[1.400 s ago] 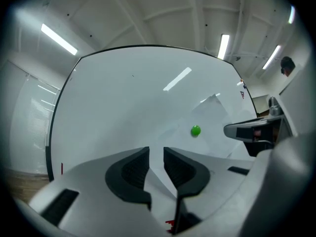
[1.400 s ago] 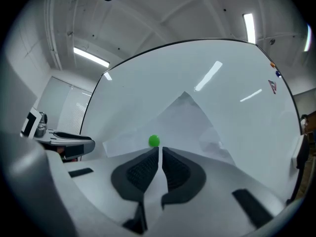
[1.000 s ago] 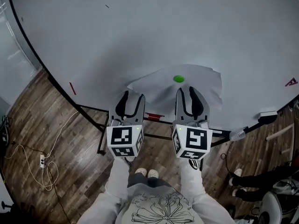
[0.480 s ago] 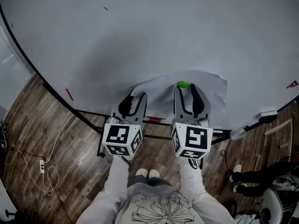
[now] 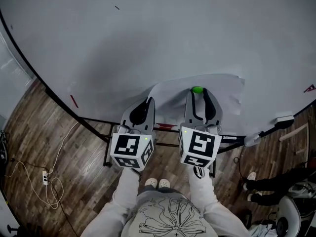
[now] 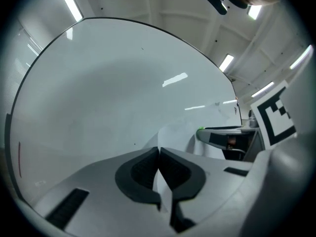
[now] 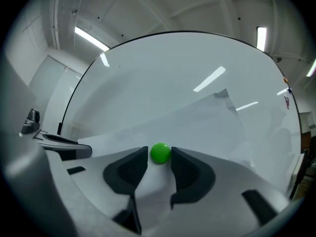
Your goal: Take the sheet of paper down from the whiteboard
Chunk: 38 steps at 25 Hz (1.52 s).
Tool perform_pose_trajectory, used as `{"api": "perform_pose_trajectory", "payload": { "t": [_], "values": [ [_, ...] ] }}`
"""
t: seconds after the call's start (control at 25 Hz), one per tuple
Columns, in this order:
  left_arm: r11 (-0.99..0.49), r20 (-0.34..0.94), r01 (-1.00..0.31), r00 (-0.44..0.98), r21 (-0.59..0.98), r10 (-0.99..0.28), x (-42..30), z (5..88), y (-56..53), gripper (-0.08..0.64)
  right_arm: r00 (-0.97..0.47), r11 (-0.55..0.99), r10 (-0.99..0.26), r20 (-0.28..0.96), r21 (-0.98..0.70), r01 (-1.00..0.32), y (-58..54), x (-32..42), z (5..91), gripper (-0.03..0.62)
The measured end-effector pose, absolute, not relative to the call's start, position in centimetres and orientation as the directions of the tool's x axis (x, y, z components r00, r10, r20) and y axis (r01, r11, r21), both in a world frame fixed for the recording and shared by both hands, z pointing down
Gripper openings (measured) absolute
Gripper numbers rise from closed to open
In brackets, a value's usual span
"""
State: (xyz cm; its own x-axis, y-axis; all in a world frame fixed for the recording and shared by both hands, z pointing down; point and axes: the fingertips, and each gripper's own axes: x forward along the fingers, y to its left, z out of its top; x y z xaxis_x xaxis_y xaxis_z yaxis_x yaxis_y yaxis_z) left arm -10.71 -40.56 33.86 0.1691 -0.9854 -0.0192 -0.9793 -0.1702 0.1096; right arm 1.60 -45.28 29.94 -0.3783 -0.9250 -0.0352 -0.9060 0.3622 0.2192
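Hanging on the whiteboard (image 5: 148,33) under a green magnet (image 5: 197,89), the sheet of paper (image 5: 224,90) looks light, limp and easily torn; the left gripper (image 5: 147,101) is clamped on its free left edge, a sound hold; the right gripper (image 5: 198,94) is closing its jaws around the magnet.

Green magnet (image 5: 197,89); white paper (image 5: 224,93); brown wood-grain floor (image 5: 49,132).
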Motion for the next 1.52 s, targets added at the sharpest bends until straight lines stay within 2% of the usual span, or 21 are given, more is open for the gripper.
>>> {"api": "perform_pose_trajectory", "payload": {
  "t": [0.16, 0.8, 1.24, 1.52],
  "values": [
    [-0.184, -0.014, -0.976, 0.184, 0.116, -0.983, -10.6, 33.7, -40.4, 0.005, -0.349, 0.334, -0.937, -0.024, 0.236, -0.912, -45.4, 1.5, 29.9, 0.121],
    [-0.203, -0.022, -0.971, 0.201, 0.129, -0.979, -11.5, 32.3, -39.6, 0.003, -0.350, 0.340, -0.937, -0.016, 0.207, -0.918, -45.5, 2.1, 29.7, 0.118],
    [-0.047, -0.044, -0.989, 0.041, 0.138, -0.998, -17.8, 31.4, -37.5, 0.003, -0.305, 0.295, -0.951, -0.042, 0.167, -0.941, -45.3, 5.0, 28.5, 0.118],
    [-0.004, -0.050, -0.992, -0.003, 0.123, -0.999, -19.4, 30.9, -36.1, 0.003, -0.315, 0.306, -0.949, -0.035, 0.158, -0.939, -45.5, 4.9, 28.7, 0.118]
  ]
}}
